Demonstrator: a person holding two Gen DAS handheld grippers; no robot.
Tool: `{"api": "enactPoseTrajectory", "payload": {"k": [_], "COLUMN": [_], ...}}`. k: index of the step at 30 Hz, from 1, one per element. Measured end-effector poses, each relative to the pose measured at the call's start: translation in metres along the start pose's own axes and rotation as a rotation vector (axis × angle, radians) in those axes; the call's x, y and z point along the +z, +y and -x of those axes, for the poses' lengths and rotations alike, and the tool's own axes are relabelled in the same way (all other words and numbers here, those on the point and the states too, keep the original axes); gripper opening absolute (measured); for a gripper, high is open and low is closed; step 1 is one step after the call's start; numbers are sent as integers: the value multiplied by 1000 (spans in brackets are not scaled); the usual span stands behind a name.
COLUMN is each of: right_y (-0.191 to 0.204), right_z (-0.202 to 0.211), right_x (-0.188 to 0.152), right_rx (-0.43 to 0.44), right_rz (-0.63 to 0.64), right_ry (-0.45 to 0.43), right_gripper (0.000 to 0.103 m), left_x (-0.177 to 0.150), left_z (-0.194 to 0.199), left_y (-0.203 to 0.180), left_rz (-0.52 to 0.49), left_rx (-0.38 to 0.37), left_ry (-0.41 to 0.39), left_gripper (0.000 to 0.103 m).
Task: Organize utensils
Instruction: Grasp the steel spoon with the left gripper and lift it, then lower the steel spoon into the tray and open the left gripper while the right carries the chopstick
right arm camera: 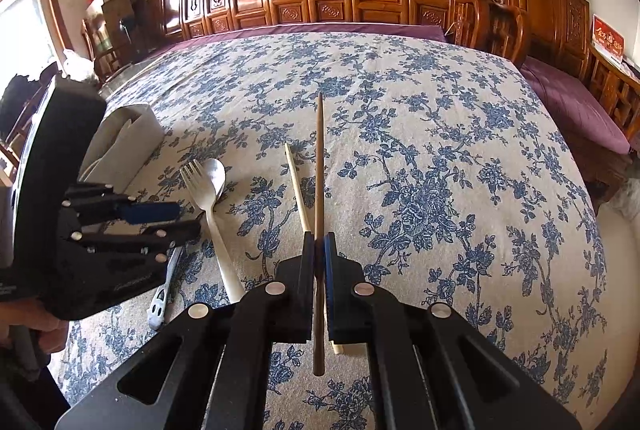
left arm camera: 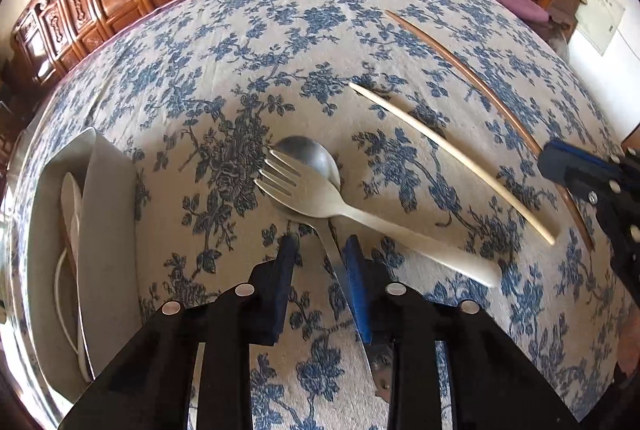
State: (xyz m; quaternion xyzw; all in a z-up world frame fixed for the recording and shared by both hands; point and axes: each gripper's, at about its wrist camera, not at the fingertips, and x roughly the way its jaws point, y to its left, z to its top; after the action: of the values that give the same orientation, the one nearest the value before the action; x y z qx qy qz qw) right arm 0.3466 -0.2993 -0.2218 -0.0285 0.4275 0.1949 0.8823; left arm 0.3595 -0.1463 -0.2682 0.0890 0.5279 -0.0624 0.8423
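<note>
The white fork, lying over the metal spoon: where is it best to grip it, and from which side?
Probably grip the white fork from above at its bare handle, clear of the metal spoon. The handle lies flat on the tablecloth, so the fingers should straddle its narrow width.

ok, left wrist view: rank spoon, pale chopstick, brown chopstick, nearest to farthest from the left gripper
1. Spoon: its handle runs between the left gripper fingers, bowl just ahead under the fork.
2. Pale chopstick: to the right, past the fork.
3. Brown chopstick: farthest right, beyond the pale one.
</note>
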Motion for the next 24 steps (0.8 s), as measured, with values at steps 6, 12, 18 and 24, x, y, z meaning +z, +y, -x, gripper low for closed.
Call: {"api": "enactPoseTrajectory", "payload": {"k": [6, 12, 18, 24], "right_y": [1, 0, 0, -2], "right_z": [0, 0, 0, 2], "right_x": [0, 0, 0, 1], "right_rx": [-3, -1, -1, 1], "right_rz": [7, 0, -1, -9], "right_ry": [2, 1, 0, -8], "right_gripper": [6, 6, 6, 6], "left_x": [1, 15, 38, 48], "left_z": [0, 27, 61, 82], "left_y": [4, 12, 13, 13], "left_rz": [7, -14, -39, -53], "left_rx": [-43, 15, 38, 49], "left_ry": [-2, -100, -177, -215], "left_gripper": [5, 5, 5, 5]}}
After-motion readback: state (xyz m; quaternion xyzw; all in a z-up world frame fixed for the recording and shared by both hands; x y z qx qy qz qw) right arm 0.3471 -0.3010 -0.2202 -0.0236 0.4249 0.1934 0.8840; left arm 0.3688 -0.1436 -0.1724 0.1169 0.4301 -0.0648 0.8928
